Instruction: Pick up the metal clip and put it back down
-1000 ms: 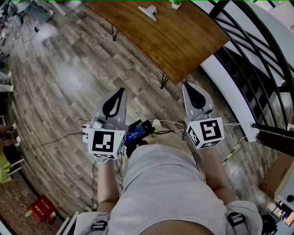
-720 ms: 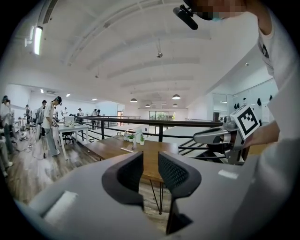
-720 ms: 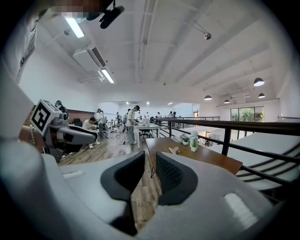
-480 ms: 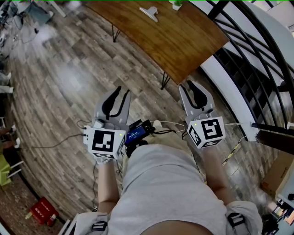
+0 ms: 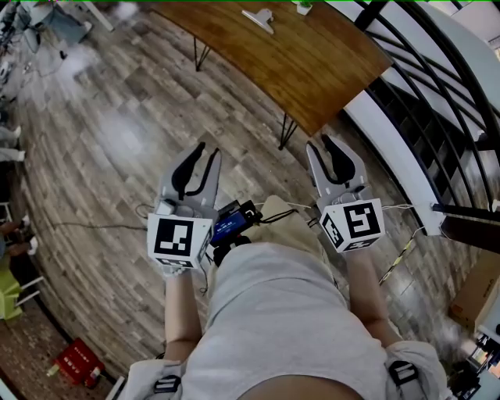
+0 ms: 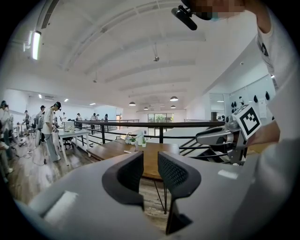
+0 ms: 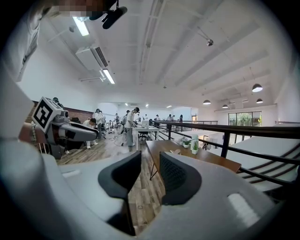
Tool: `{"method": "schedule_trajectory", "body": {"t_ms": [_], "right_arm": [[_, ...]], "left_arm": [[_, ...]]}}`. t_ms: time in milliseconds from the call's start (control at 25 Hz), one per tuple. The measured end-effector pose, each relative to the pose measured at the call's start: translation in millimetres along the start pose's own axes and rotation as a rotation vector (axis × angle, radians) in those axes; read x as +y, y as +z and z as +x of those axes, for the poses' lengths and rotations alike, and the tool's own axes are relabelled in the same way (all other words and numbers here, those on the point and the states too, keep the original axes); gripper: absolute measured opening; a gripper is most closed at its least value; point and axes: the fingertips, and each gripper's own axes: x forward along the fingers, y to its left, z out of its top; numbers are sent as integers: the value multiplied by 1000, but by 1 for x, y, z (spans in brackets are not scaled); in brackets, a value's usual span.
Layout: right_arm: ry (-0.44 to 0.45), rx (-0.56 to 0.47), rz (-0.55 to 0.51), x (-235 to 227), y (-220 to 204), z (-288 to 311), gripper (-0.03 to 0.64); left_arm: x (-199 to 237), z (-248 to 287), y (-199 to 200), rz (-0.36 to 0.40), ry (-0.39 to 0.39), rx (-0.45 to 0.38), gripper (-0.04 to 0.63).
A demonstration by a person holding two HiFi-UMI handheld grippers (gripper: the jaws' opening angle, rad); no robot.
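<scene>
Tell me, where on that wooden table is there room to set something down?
The wooden table is bare from the metal clip to its near corner by the black railing. Only the far edge holds things: the clip and a plant.

Head view steeply downward; gripper views toward table

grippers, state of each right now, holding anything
Left gripper: open, jaws have just been opening, nothing between them.
Right gripper: open, jaws have just been opening, nothing between them.
</scene>
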Motion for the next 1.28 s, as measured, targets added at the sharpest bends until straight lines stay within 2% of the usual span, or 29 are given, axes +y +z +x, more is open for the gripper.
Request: {"method": "schedule_trajectory", "body": {"t_ms": [200,520,680,840,1280], "right_arm": [[-9,-11,17,4,0,-5,118],[8,-23,-40,11,10,-1,118],[20,-16,-46,4,12,7,118],[33,-9,-42,-1,10,22,118],[71,13,-52,-41,15,90,118]], "left_arm": [[1,-8,-2,1,3,-10,98],[10,-19,-8,-13,37,-11,98],[12,-10,-4,-14,42,-12,98],[17,0,-1,25,45,-38,98],[57,55,6,-21,74,-2,98]]}}
